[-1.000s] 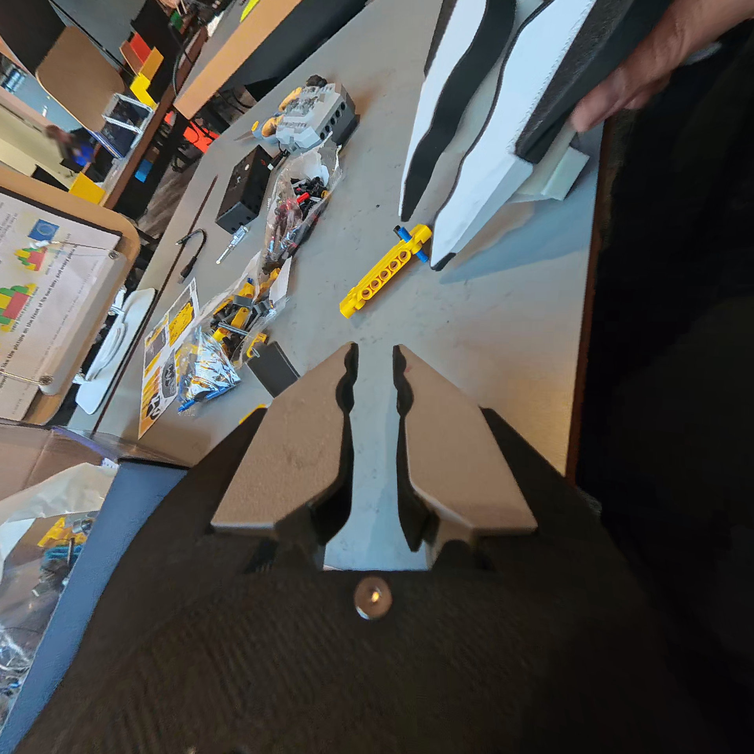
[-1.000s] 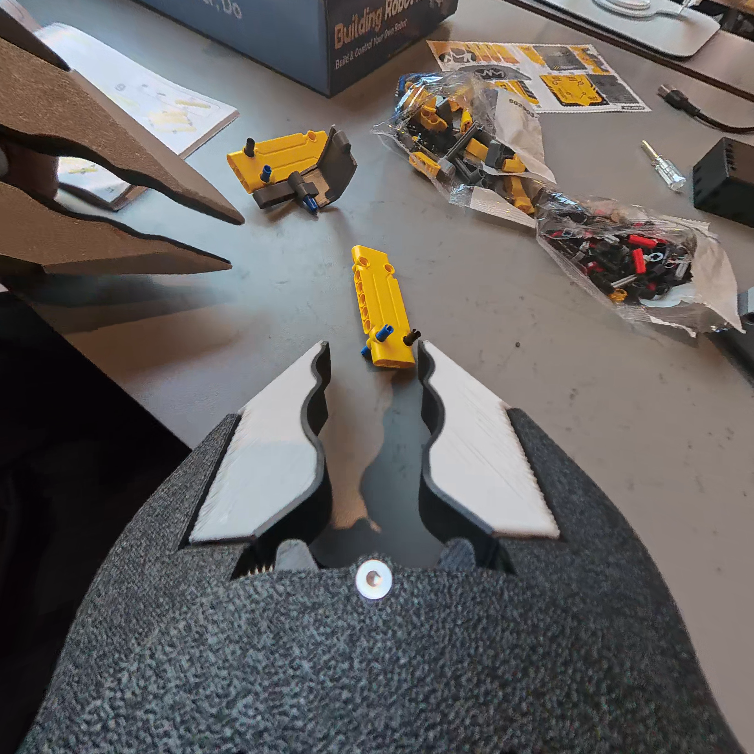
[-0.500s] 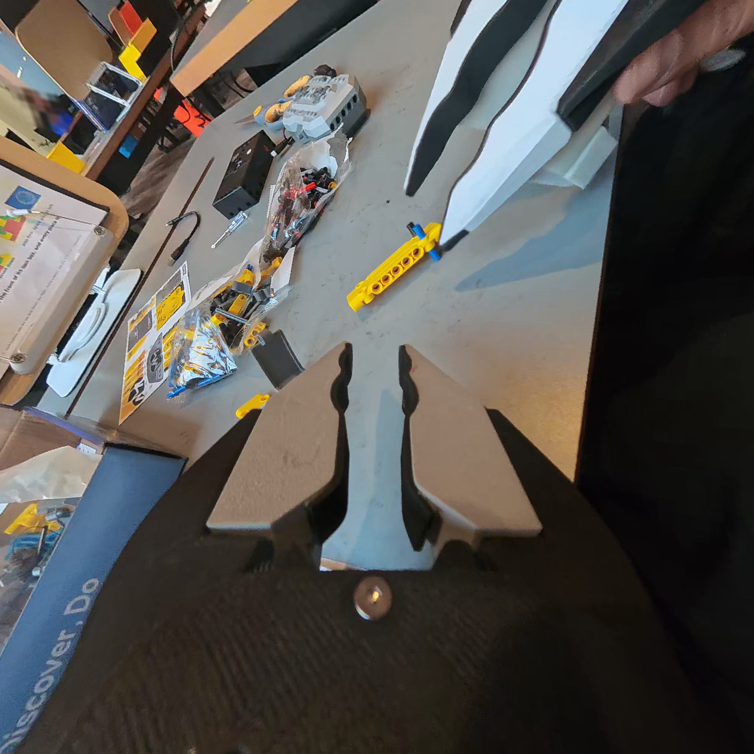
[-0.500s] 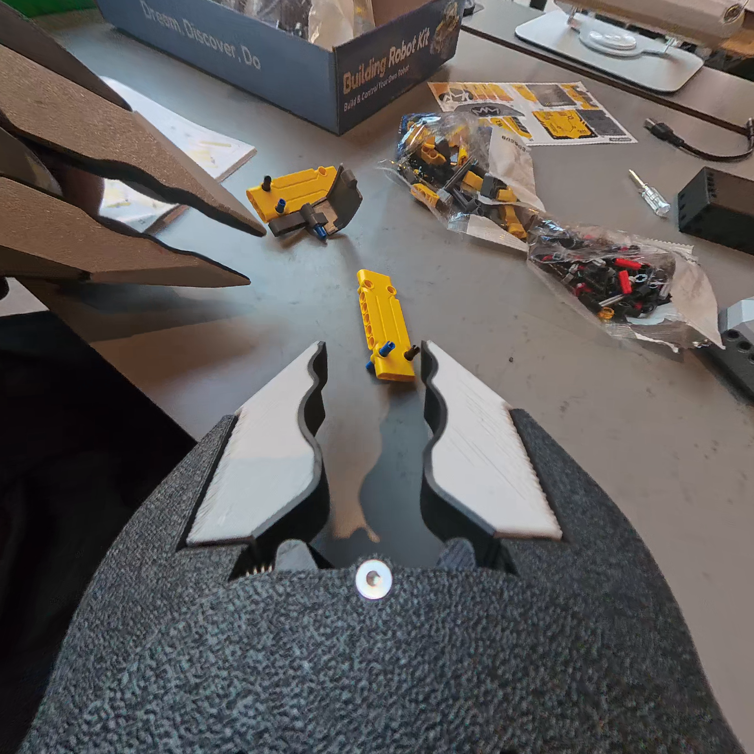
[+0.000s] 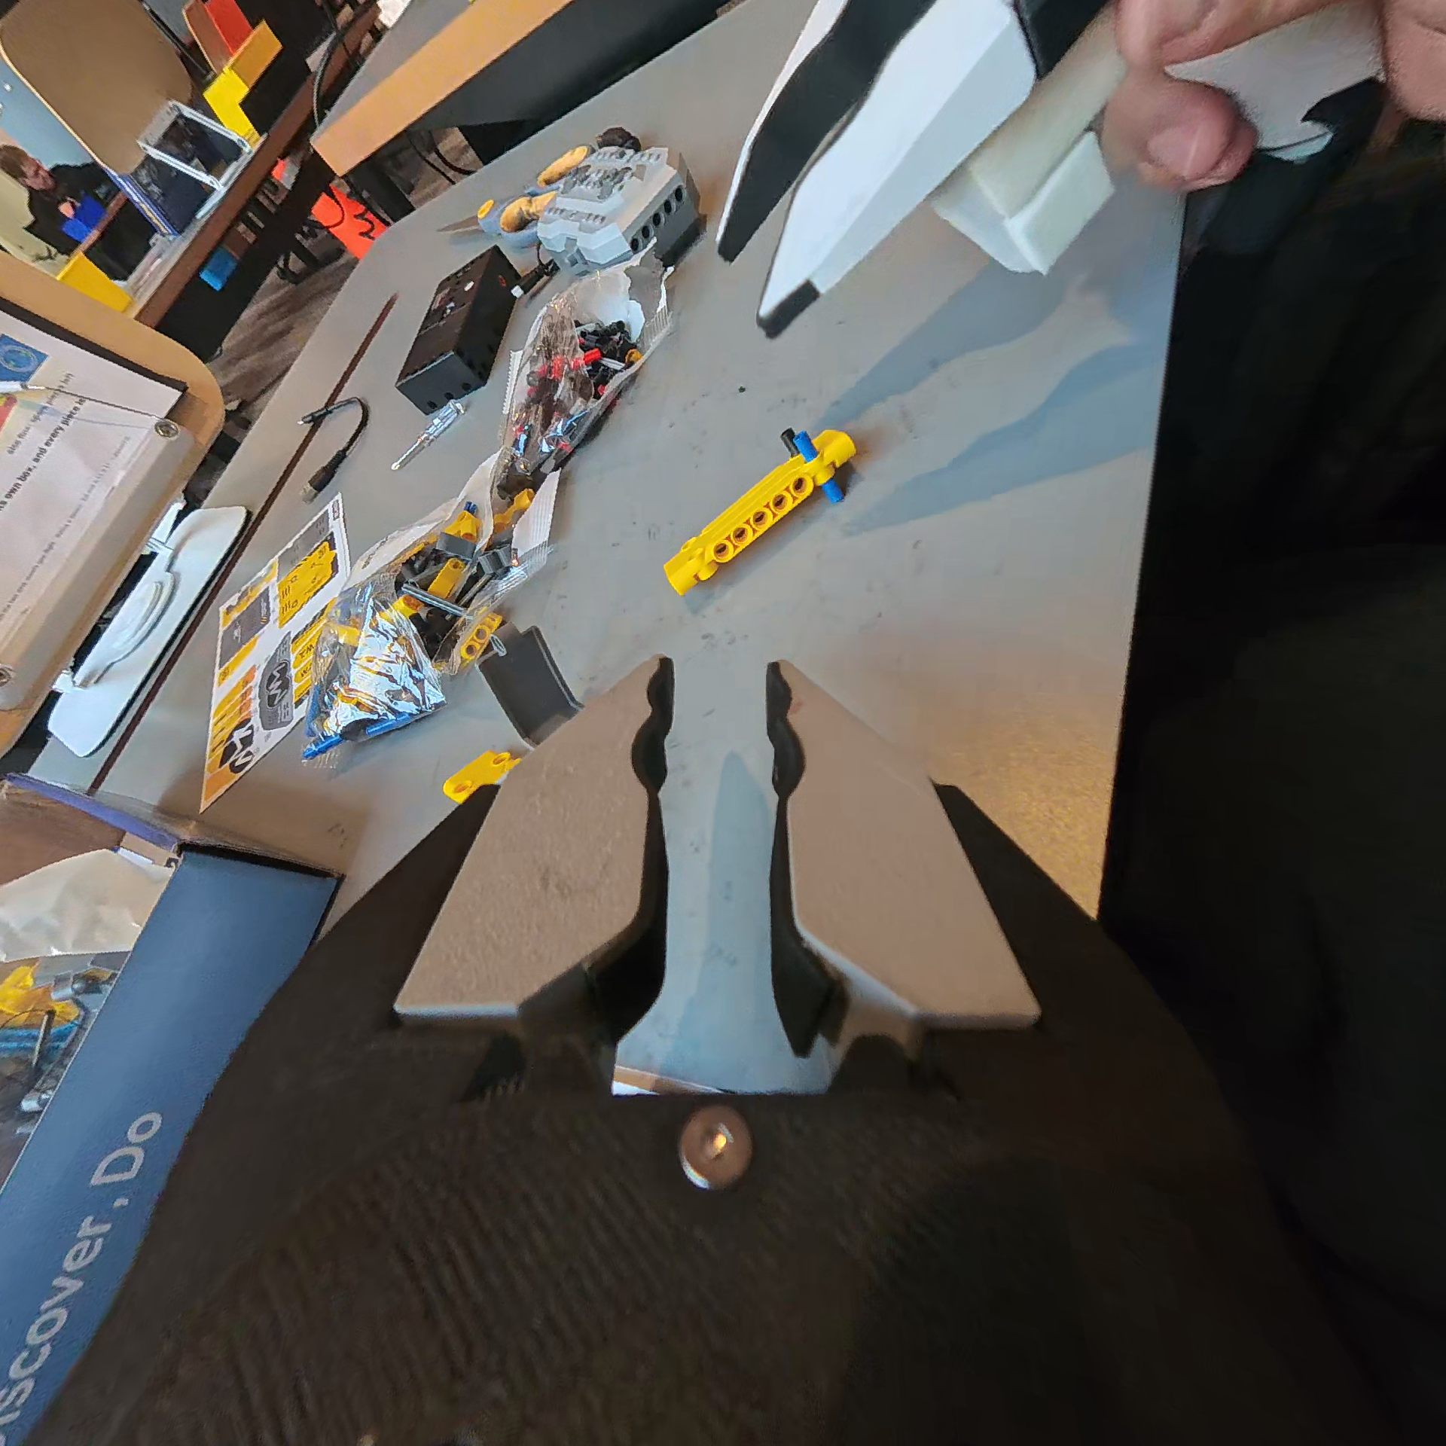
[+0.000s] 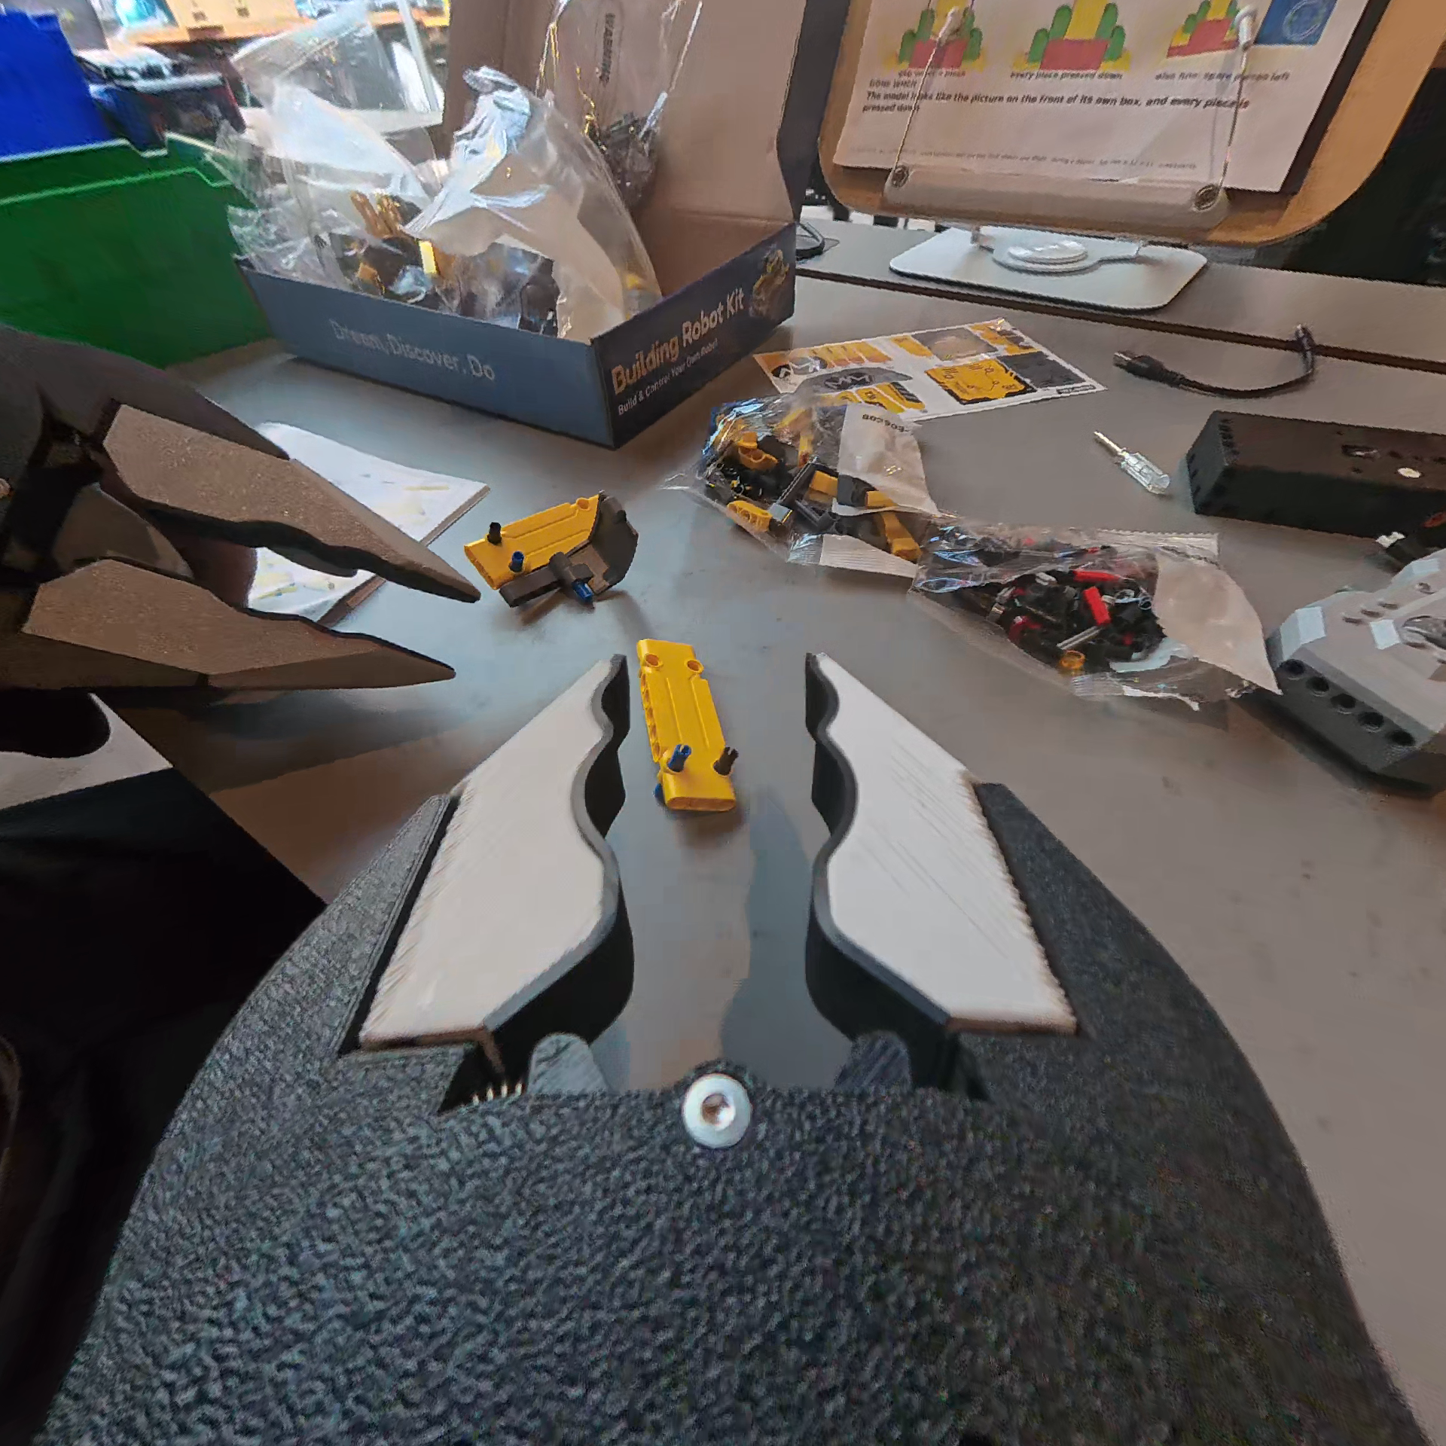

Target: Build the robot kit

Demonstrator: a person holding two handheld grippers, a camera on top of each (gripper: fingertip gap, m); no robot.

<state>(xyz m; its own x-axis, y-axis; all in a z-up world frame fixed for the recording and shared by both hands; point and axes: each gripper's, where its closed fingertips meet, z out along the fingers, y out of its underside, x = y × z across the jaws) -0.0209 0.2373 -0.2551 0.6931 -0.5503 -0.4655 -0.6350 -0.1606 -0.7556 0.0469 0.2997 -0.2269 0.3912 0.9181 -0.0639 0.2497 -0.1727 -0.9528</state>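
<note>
Yellow beam (image 6: 687,724): lies flat on the grey table (image 6: 1174,861), seen between the right gripper's (image 6: 716,665) tips in the right wrist view; from the left wrist view it lies clear of them, untouched, with 1 blue and 1 black pin at its near end.
Right gripper: white fingers (image 6: 923,861) spread wide, empty, raised above the table and angled down.
Left gripper (image 5: 718,673): grey fingers parted by a narrow gap, empty, over bare table near the front edge (image 5: 1127,704).
Open room: bare table surrounds the beam; beyond the front edge is only dark.
Yellow and grey assembly (image 6: 555,548): beyond the beam, just past the left gripper's tips; mostly hidden in the left wrist view.
Parts bags (image 6: 939,548): 2 clear bags, right of the beam and apart from it.
Blue box (image 6: 501,360): open at the back, its contents blurred behind plastic.
Hand (image 5: 1221,94): grips the right gripper's body, cut off at the top corner.
Black block (image 6: 1322,481): cut off at the right.
</note>
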